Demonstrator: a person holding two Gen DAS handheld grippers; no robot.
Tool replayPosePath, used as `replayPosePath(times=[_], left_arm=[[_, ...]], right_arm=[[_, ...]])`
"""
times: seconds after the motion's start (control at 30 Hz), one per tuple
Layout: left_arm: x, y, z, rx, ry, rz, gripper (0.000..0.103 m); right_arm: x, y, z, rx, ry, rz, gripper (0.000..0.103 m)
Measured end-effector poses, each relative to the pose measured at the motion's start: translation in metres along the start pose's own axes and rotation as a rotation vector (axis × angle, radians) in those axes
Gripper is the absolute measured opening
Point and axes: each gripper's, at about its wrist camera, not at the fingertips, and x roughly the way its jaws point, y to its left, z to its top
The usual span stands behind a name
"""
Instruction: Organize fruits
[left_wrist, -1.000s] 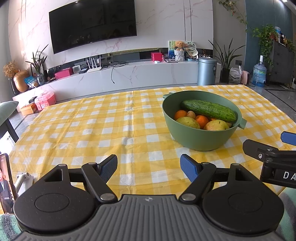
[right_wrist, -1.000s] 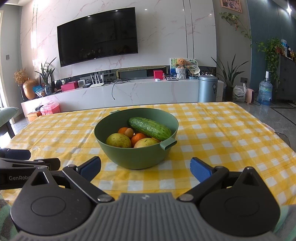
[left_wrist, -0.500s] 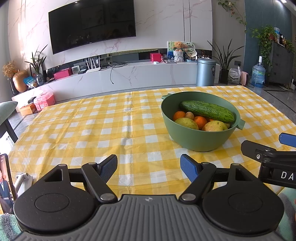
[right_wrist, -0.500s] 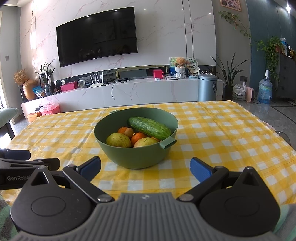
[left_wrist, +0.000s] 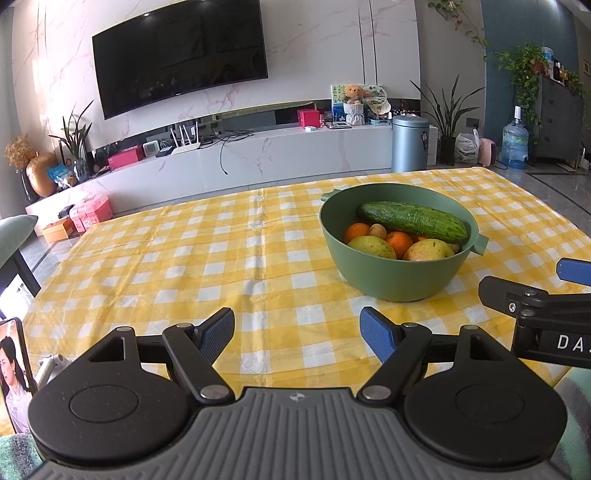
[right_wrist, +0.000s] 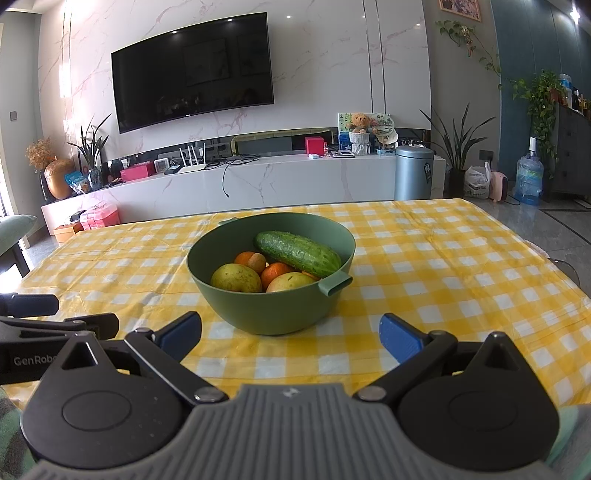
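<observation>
Left tongs (left_wrist: 297, 328) spread wide, holding nothing, low over the near edge of the surface (left_wrist: 207, 258); right tongs (right_wrist: 290, 332) also wide apart and empty, aimed straight at the bowl (right_wrist: 271, 310). Green bowl sits on the yellow check cloth, just beyond the right tongs and to the right of the left ones. Inside: cucumber (right_wrist: 297, 253) lying across the top toward the far-right rim, two oranges (right_wrist: 275, 273) and a small brownish fruit under it, two yellow-green pears (right_wrist: 235, 277) at the near side. Cucumber likely firm, long, a bit slick; grip across its middle. Pears and oranges look round and solid, may roll; pinch at the widest part, gently to avoid bruising. Bowl probably light plastic, could slide.
</observation>
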Motion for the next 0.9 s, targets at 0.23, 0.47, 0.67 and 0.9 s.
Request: replayPosePath(times=[0.23,0.47,0.67,0.9], left_arm=[[-0.0001,-0.0002,-0.0003,0.000,0.002,-0.011,0.091],[0.0002,-0.0001,0.0000,-0.003,0.003,-0.017,0.091],[0.0011,-0.0002,-0.0012,-0.005,0.005,-0.026,0.091],[0.0000,0.0003,-0.0016,-0.004,0.002,-0.031,0.091]], right_arm=[[0.0003,0.0002,-0.0001,0.000,0.001,-0.001,0.099],[0.0002,-0.0001,0.0003,0.001,0.001,0.000,0.099],[0.0003,0.0004,-0.0007,0.001,0.002,-0.001,0.099],[0.0010,0.0003,-0.0020,0.002,0.005,-0.002,0.099]])
